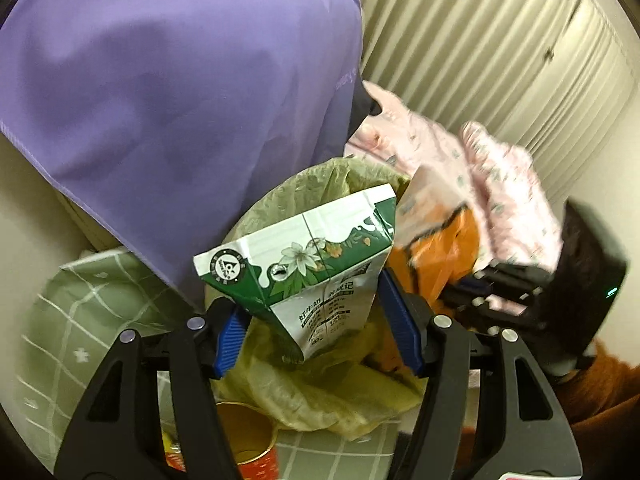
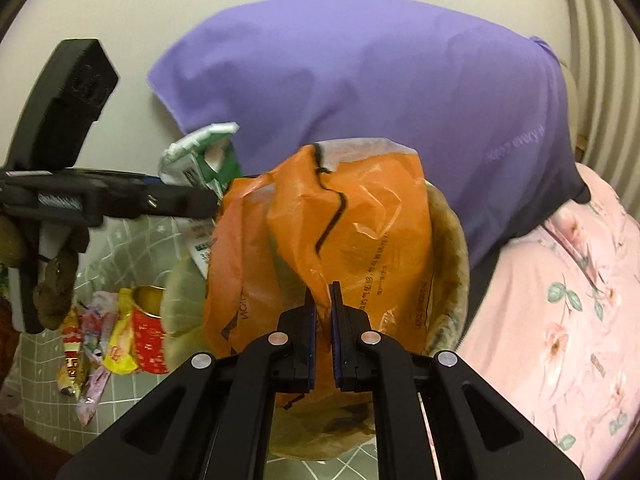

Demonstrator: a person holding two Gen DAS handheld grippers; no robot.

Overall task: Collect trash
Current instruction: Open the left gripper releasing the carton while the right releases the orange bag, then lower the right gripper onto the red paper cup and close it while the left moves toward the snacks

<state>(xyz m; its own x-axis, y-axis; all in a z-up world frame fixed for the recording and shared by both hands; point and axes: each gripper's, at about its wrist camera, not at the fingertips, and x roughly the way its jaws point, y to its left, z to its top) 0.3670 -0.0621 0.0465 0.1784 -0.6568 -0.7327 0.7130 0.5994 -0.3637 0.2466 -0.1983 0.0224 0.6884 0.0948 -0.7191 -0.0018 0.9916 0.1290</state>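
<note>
My left gripper (image 1: 316, 320) holds a green and white milk carton (image 1: 308, 264) between its blue pads, tilted over the bin lined with a yellow-green bag (image 1: 320, 392). The carton also shows in the right wrist view (image 2: 200, 156), at the tip of the left gripper (image 2: 180, 200). My right gripper (image 2: 323, 300) is shut on a fold of an orange plastic bag (image 2: 360, 240), held above the same bin (image 2: 452, 248). The orange bag also shows in the left wrist view (image 1: 436, 256), with the right gripper (image 1: 500, 288) beside it.
A purple cloth (image 1: 180, 100) hangs behind the bin. A pink floral blanket (image 2: 560, 312) lies to the right. On the green checked cloth (image 1: 92, 320) lie a red can (image 2: 150, 328) and several snack wrappers (image 2: 96, 344). A ribbed radiator (image 1: 500, 48) stands behind.
</note>
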